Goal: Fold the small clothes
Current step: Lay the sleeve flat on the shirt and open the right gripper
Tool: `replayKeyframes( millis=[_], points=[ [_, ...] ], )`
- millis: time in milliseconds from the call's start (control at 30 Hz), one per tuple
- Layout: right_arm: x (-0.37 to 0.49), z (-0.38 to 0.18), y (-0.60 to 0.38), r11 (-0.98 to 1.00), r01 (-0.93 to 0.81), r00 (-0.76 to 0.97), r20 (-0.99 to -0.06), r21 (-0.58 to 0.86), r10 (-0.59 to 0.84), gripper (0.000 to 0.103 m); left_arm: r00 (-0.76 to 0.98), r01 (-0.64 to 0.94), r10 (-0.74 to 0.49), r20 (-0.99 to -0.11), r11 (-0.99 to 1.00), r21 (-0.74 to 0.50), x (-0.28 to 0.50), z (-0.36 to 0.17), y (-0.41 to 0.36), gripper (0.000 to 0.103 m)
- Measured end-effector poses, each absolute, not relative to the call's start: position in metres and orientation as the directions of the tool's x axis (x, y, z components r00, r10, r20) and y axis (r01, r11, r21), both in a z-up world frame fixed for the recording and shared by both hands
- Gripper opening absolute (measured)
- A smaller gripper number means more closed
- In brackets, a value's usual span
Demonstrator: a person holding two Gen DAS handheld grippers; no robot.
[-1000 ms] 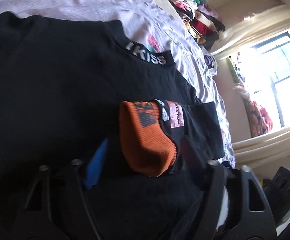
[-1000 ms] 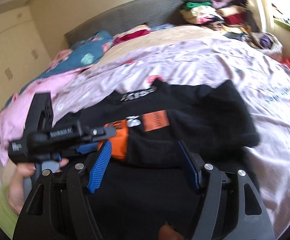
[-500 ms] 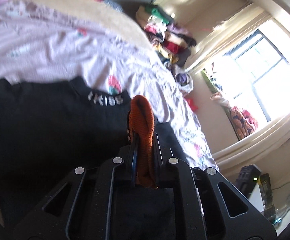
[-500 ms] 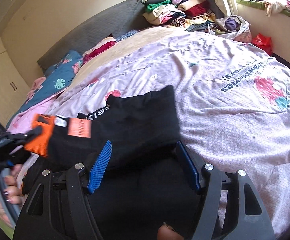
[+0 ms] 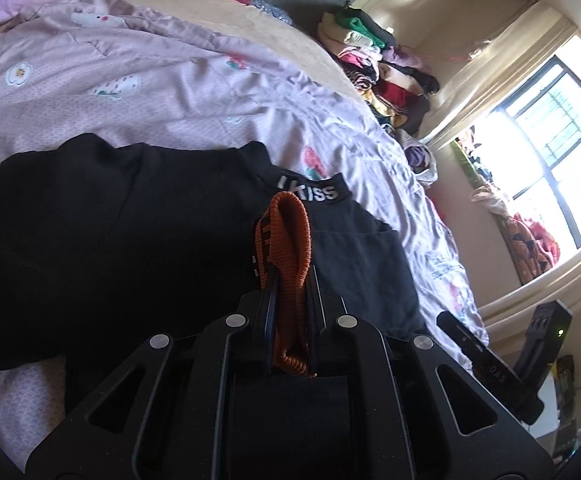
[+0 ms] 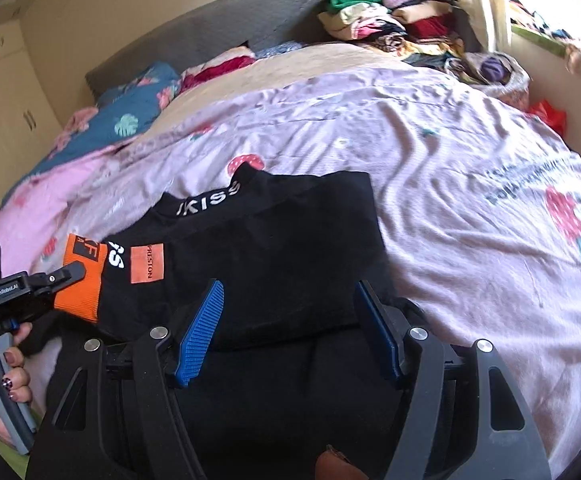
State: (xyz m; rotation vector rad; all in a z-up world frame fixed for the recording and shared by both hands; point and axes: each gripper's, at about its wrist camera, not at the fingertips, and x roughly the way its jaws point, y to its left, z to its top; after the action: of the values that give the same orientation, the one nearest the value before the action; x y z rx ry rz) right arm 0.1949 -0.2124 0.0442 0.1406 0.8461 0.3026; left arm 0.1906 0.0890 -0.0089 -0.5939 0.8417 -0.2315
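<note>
A black garment with a white "KISS" neckband lies spread on the pink bedsheet. Its sleeve ends in an orange ribbed cuff. My left gripper is shut on that cuff and holds the sleeve out to the left over the garment; it also shows in the right wrist view. My right gripper is open, its blue pads straddling black fabric without gripping it.
A pile of folded clothes sits at the bed's far corner near the window. Floral pillows and a grey headboard lie at the back. A black device stands off the bed's right edge.
My left gripper closed on the orange cuff and pulled the sleeve leftward across the garment. The right gripper stayed open over the black fabric.
</note>
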Motion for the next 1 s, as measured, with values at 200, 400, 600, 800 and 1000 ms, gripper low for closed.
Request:
replayKeyframes(
  millis=[200, 400, 600, 800, 1000],
  points=[
    [0.213, 0.035, -0.188, 0.951, -0.253, 0.594, -0.748, 0.175, 0.296, 0.066, 0.662, -0.077, -0.346, -0.665, 0.851, -0.519, 0.187, -0.011, 0.101, 0.007],
    [0.221, 0.015, -0.184, 0.955, -0.244, 0.563, -0.777, 0.168, 0.280, 0.066, 0.717, -0.102, -0.215, -0.663, 0.909, -0.405, 0.176, 0.007, 0.101, 0.007],
    [0.222, 0.004, -0.184, 0.959, -0.233, 0.543, -0.796, 0.163, 0.268, 0.066, 0.637, -0.027, -0.289, -0.714, 0.918, -0.395, 0.186, -0.008, 0.066, 0.024],
    [0.223, -0.006, -0.187, 0.963, -0.215, 0.524, -0.813, 0.163, 0.255, 0.066, 0.559, -0.055, -0.245, -0.792, 0.942, -0.330, 0.193, -0.040, 0.058, 0.046],
    [0.216, -0.005, -0.185, 0.964, -0.215, 0.531, -0.810, 0.156, 0.250, 0.067, 0.565, -0.075, -0.282, -0.776, 0.919, -0.388, 0.188, -0.044, 0.072, 0.047]
  ],
)
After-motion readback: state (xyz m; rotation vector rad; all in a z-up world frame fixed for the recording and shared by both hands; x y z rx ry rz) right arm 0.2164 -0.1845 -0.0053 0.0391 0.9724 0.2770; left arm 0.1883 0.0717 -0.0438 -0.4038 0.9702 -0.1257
